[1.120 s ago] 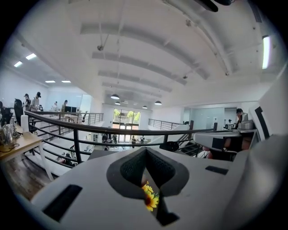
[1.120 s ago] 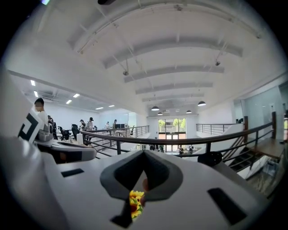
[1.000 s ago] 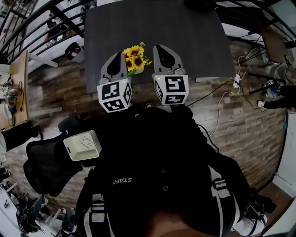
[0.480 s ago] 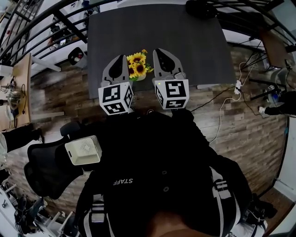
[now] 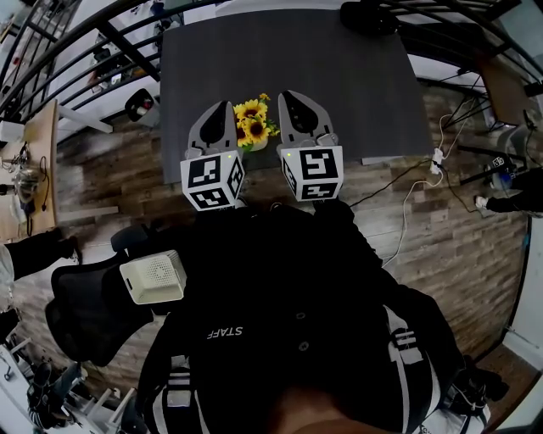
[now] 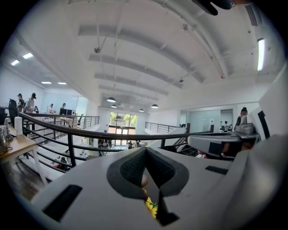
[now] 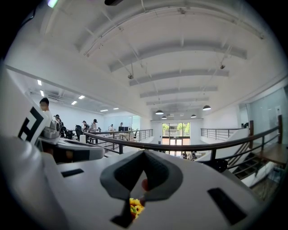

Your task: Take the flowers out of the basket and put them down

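A small bunch of yellow sunflowers (image 5: 253, 123) stands in a pale basket (image 5: 257, 144) near the front edge of the dark table (image 5: 339, 68). My left gripper (image 5: 222, 105) hangs just left of the flowers and my right gripper (image 5: 287, 93) just right of them, both above the table and pointing away from me. Both are shut with nothing held. In the left gripper view a sunflower (image 6: 151, 205) shows through the slit below the closed left gripper (image 6: 145, 152). The right gripper view shows yellow petals (image 7: 135, 207) under the closed right gripper (image 7: 144, 155).
A black object (image 5: 369, 15) sits at the table's far edge. A metal railing (image 5: 76, 51) runs at the left. A black office chair (image 5: 85, 314) with a white box (image 5: 153, 275) is at my left side. Cables and a power strip (image 5: 437, 148) lie on the wooden floor at the right.
The head view has shifted slightly. Both grippers stay shut on either side of the flowers, which have not moved on the table.
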